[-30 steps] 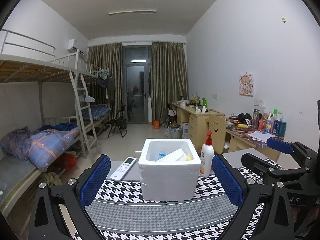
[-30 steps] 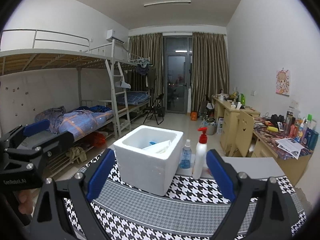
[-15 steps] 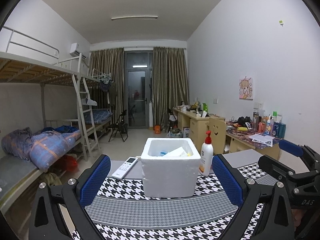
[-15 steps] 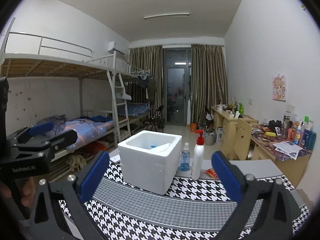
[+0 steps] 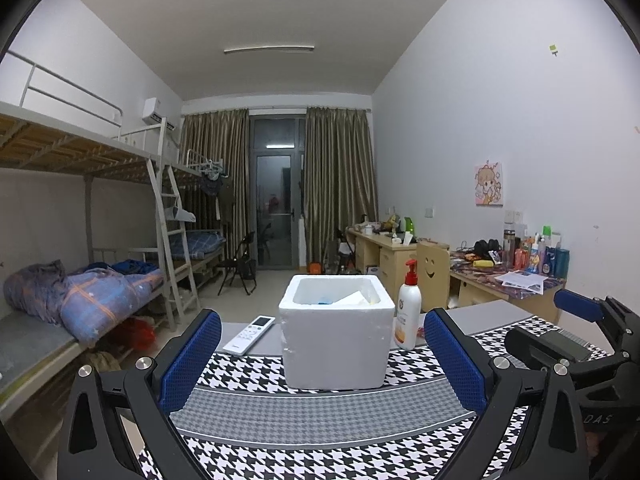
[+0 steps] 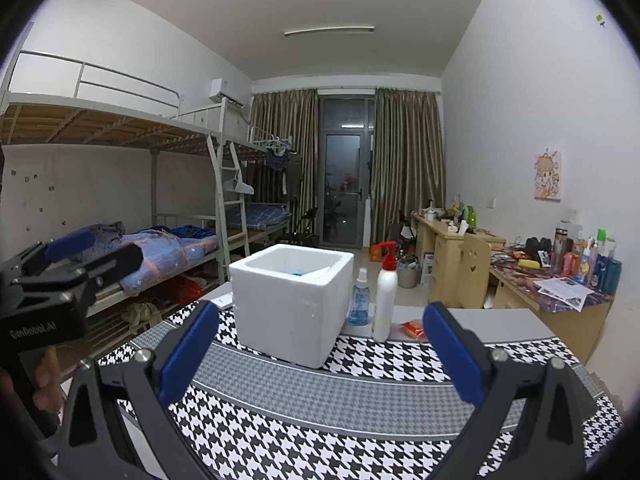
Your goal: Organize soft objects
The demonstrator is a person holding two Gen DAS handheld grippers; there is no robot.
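A white foam box (image 5: pixel 336 336) (image 6: pixel 290 300) stands on the houndstooth cloth (image 5: pixel 320 440) (image 6: pixel 340 420) of a table. Inside it lie a white piece and something blue (image 5: pixel 324 301), mostly hidden by the rim. My left gripper (image 5: pixel 322 364) is open with nothing between its blue pads, a short way in front of the box. My right gripper (image 6: pixel 318 354) is also open and empty, level with the box's right corner. Each gripper shows at the edge of the other's view: the right one (image 5: pixel 580 344), the left one (image 6: pixel 72 276).
A white pump bottle (image 5: pixel 409 312) (image 6: pixel 385 292) and a small blue spray bottle (image 6: pixel 359 298) stand right of the box. A remote (image 5: pixel 250 335) lies to its left, an orange packet (image 6: pixel 413 327) near the bottles. Bunk beds (image 5: pixel 80 240) left, desks (image 5: pixel 500 280) right.
Both grippers have sunk lower, so the box's inside shows less. The right gripper's jaws widened slightly at first. Nothing on the table moved.
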